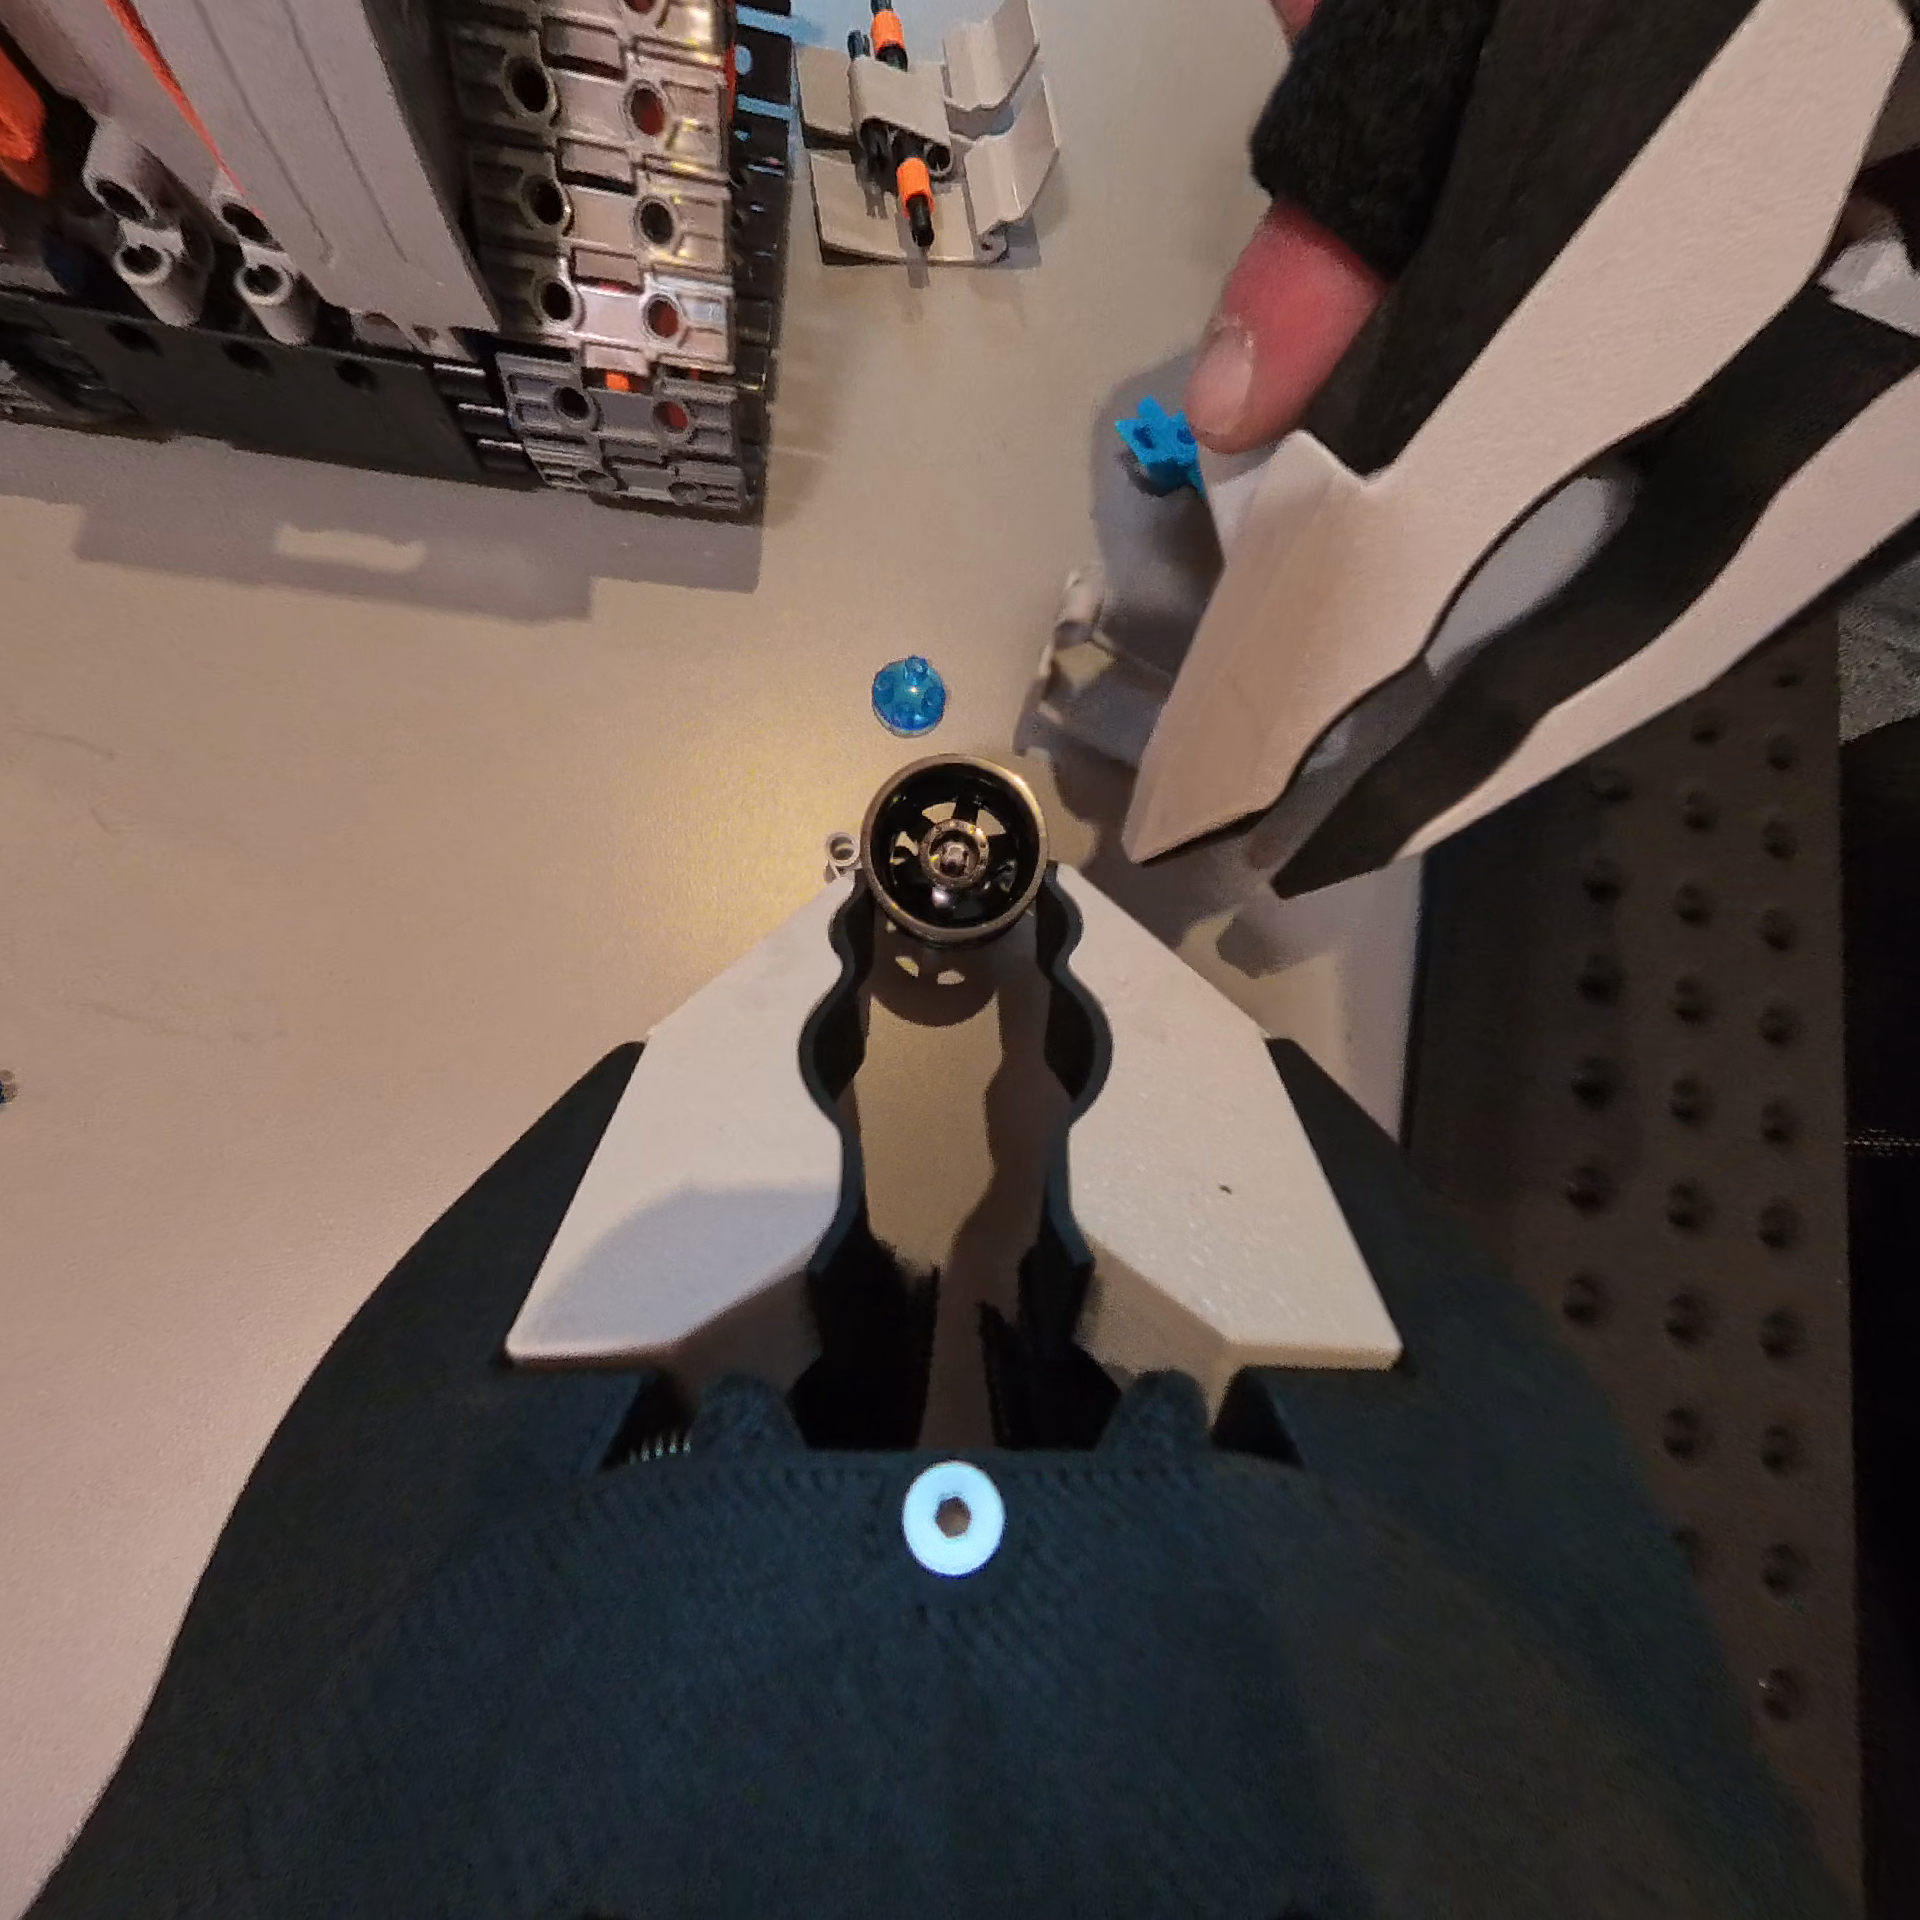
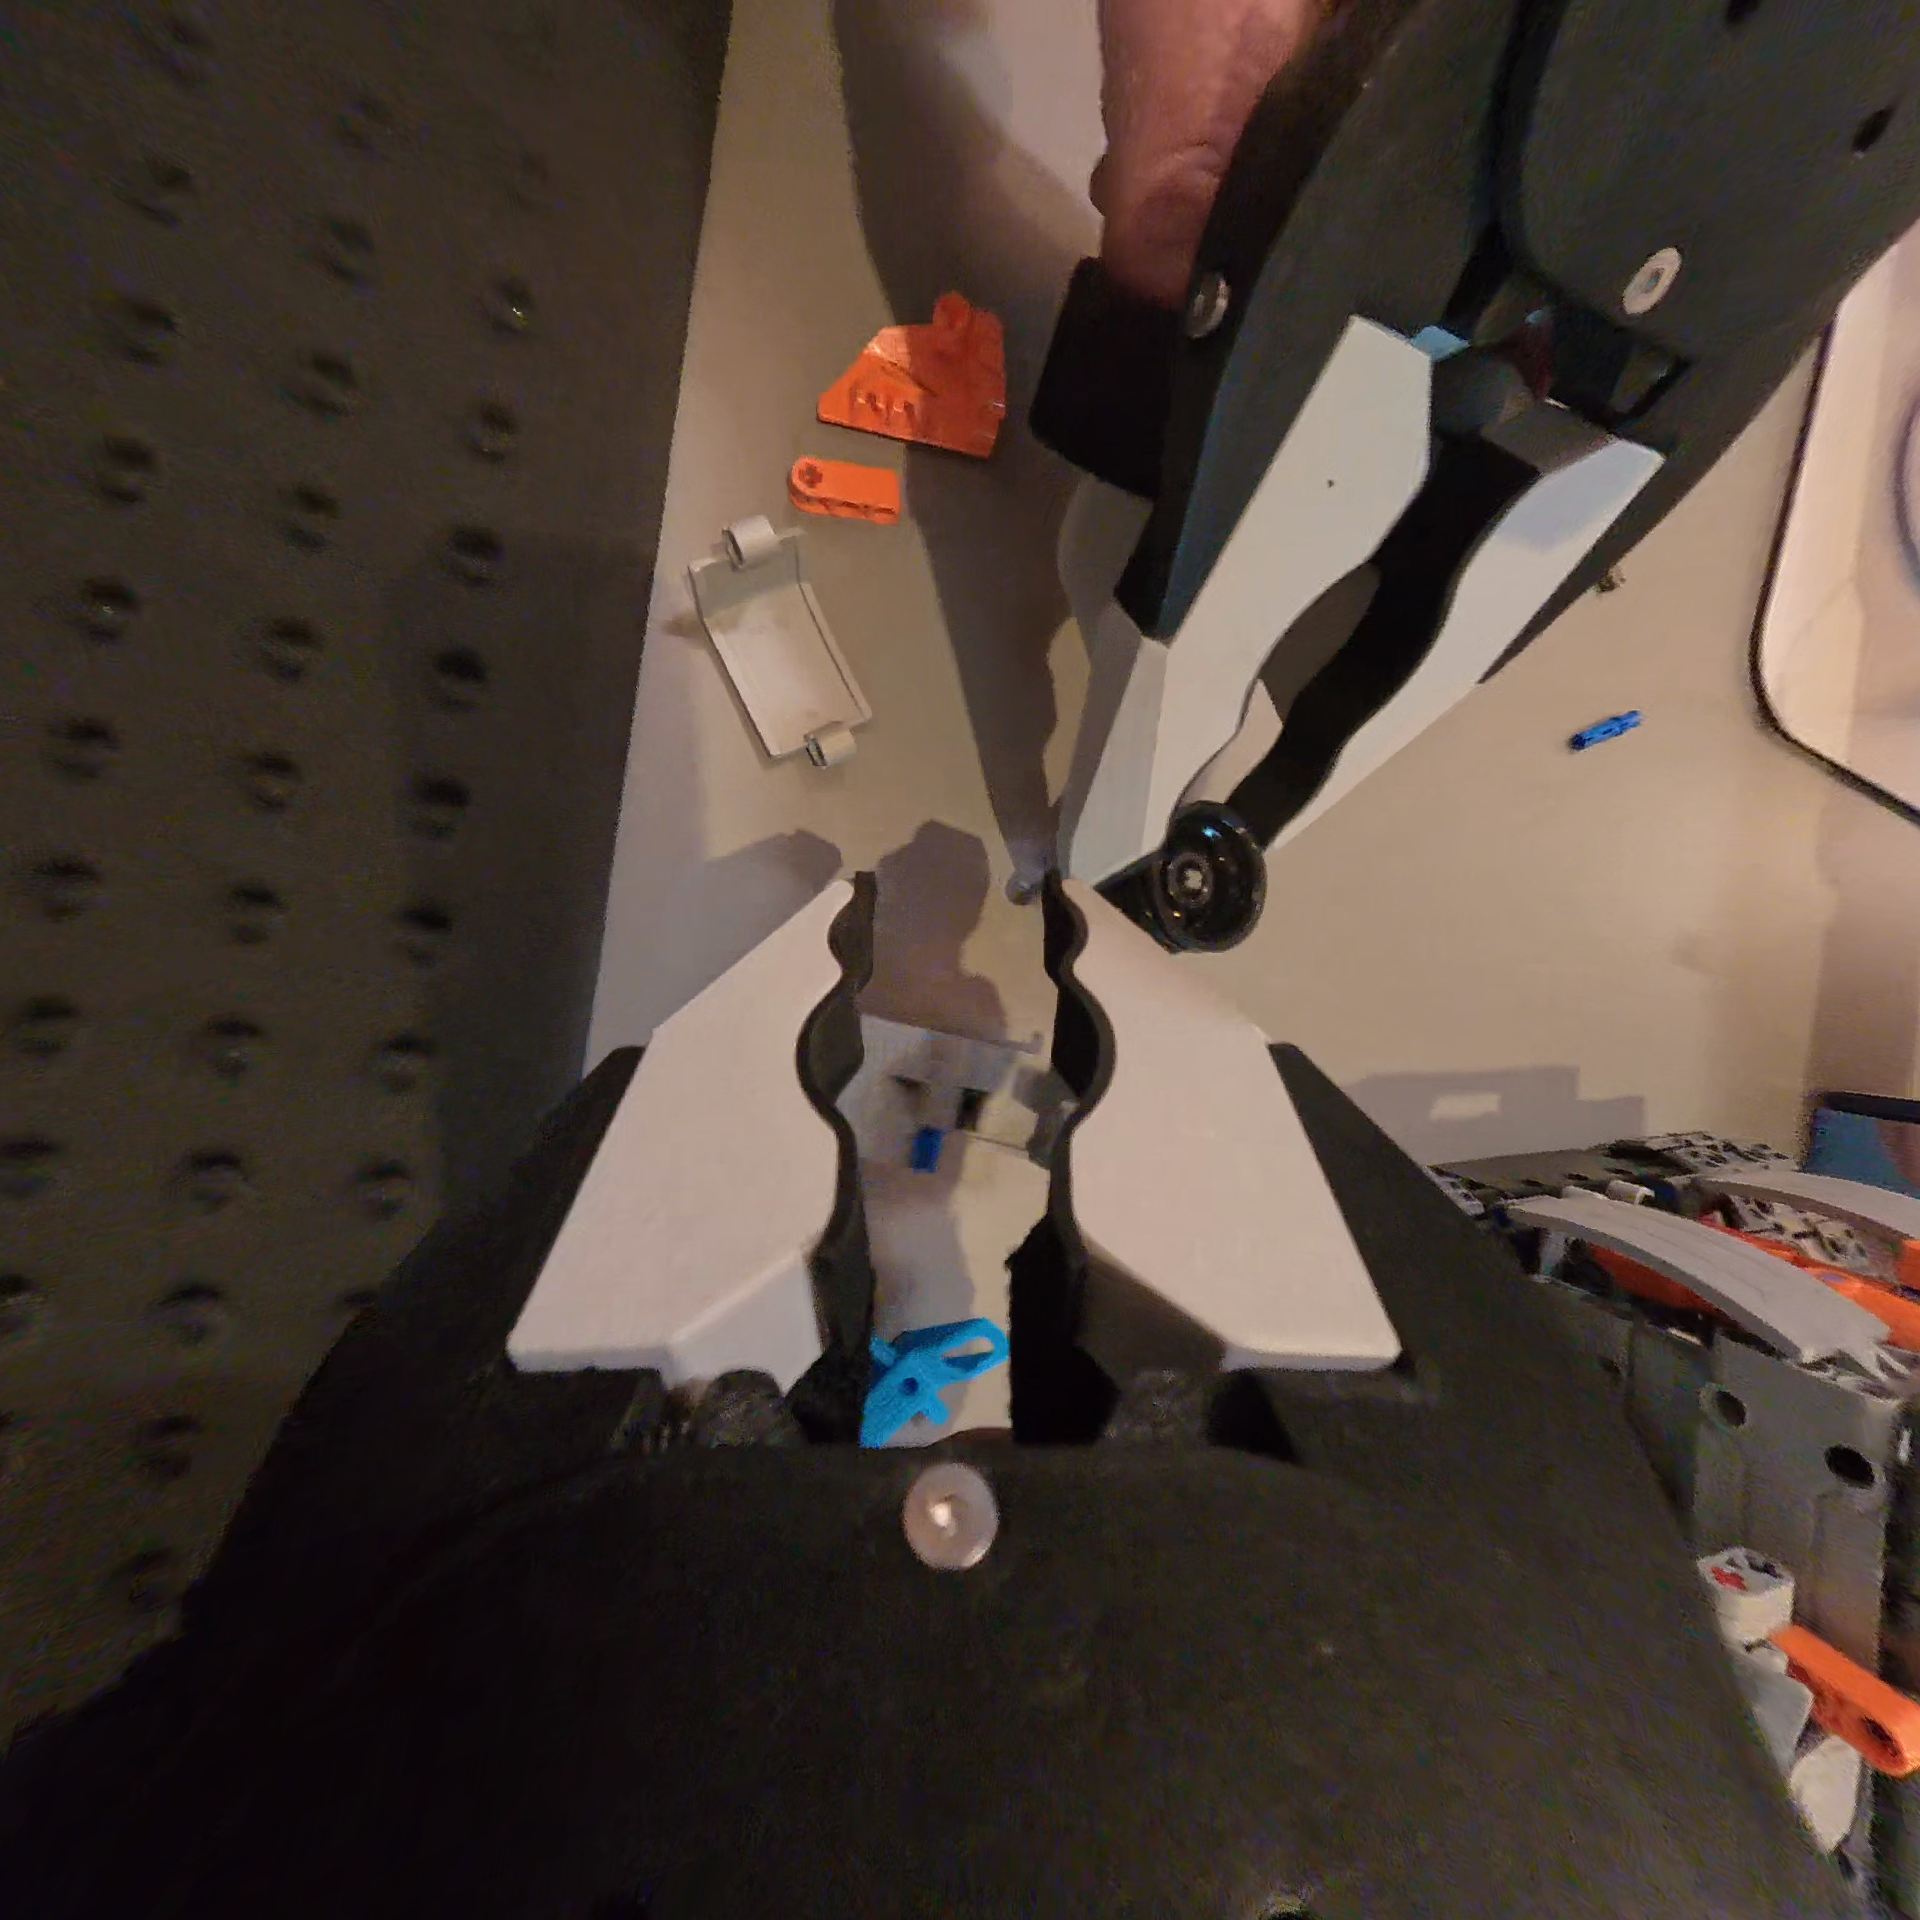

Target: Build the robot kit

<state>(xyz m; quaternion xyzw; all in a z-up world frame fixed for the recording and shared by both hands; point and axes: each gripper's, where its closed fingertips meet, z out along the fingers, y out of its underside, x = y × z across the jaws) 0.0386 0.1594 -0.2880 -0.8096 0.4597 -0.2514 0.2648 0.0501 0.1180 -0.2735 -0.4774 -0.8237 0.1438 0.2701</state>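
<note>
2 grippers noted: left gripper (image 1: 954, 883) clamped on small black spoked plastic wheel (image 1: 954, 850); right gripper (image 2: 954, 894) apart, empty, over beige tabletop (image 1: 312, 831) beside round translucent-blue stud (image 1: 909, 696).

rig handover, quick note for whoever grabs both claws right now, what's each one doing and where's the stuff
Left claw: shut on the black wheel rim, pinched at the fingertips above the table.
Right claw: open, holding nothing, tips close beside the rim and a tiny grey pin.
Nearby: round blue stud just past the rim, blue connector and grey panel on the table, orange pieces farther off, large brick vehicle at the far edge.
Done: rim picked up. Left: cannot tell where the rim goes.
</note>
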